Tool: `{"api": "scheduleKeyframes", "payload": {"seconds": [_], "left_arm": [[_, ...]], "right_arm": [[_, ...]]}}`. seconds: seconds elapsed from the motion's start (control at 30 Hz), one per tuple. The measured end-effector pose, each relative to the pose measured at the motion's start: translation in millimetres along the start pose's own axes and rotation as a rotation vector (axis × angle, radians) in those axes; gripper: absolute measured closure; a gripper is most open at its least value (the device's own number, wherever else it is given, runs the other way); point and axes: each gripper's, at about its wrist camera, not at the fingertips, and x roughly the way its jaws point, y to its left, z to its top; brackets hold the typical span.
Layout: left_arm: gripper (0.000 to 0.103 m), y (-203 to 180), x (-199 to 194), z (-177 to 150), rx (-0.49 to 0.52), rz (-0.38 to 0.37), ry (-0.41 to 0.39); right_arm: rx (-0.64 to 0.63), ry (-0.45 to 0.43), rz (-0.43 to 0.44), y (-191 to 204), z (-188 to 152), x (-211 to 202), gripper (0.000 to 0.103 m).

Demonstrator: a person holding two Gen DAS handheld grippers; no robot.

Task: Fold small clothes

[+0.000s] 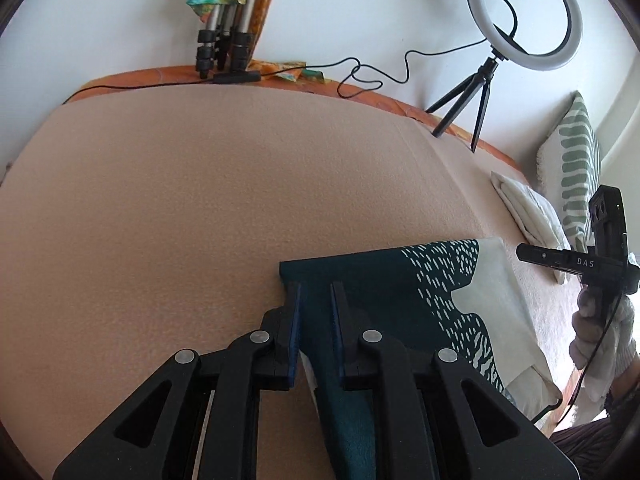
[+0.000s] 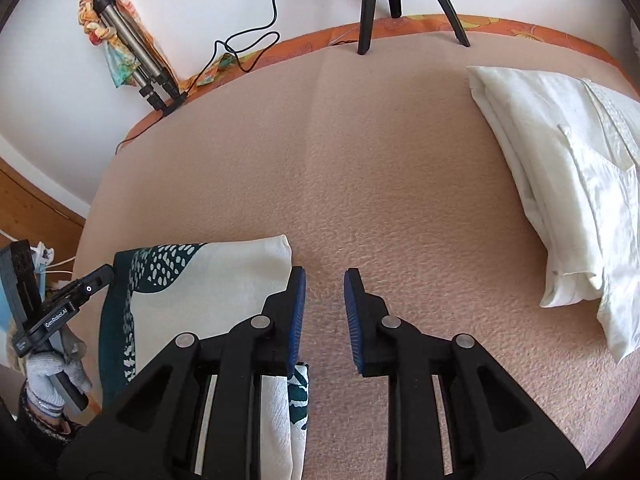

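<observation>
A folded teal-and-white patterned cloth point(image 1: 404, 300) lies on the peach blanket point(image 1: 180, 200). My left gripper point(image 1: 316, 292) is open over the cloth's dark teal left corner, with its fingers astride the fabric. The same cloth shows in the right wrist view point(image 2: 208, 280) at lower left. My right gripper point(image 2: 325, 280) is open and empty just right of the cloth's white corner, its left finger at the cloth's edge. The right gripper also shows in the left wrist view point(image 1: 536, 254), held in a gloved hand.
A folded white garment point(image 2: 560, 184) lies on the blanket to the right. A striped pillow point(image 1: 576, 168) leans at the far right. A ring light on a tripod point(image 1: 524, 12), its cable and folded tripod legs point(image 1: 224, 40) stand along the far edge by the wall.
</observation>
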Motion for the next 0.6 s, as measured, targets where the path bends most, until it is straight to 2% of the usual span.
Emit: {"api": "scheduleKeyframes", "payload": {"seconds": [0.03,0.07,0.1,0.13,0.17,0.23,0.37,0.57,0.6], "left_arm": [[0.086,3,-7,-2,-0.011,-0.014,-0.009],[0.081,6,-14,-4,-0.029,-0.032,-0.013],[0.069,9,-19,-7,-0.056,-0.052,-0.013],[0.058,13,-25,-12,-0.09,-0.082,-0.013],[0.056,16,-31,-18,-0.123,-0.117,-0.008],[0.055,19,-36,-26,-0.193,-0.179,0.023],[0.054,28,-43,-58,-0.349,-0.284,0.111],[0.054,36,-53,-112,-0.514,-0.374,0.195],[0.054,39,-54,-119,-0.542,-0.407,0.186]], "right_arm": [[-0.004,-0.006,0.01,0,0,-5,0.074],[-0.01,-0.01,0.023,0,-1,-9,0.061],[-0.014,-0.007,0.047,1,-1,-11,0.049],[-0.014,0.004,0.083,1,-3,-12,0.045],[-0.014,0.024,0.124,-1,-5,-12,0.041],[-0.011,0.057,0.174,-3,-9,-9,0.04],[0.024,0.103,0.223,-9,-15,4,0.04],[0.102,0.129,0.289,-27,-21,9,0.04],[0.114,0.131,0.297,-29,-21,11,0.04]]}}
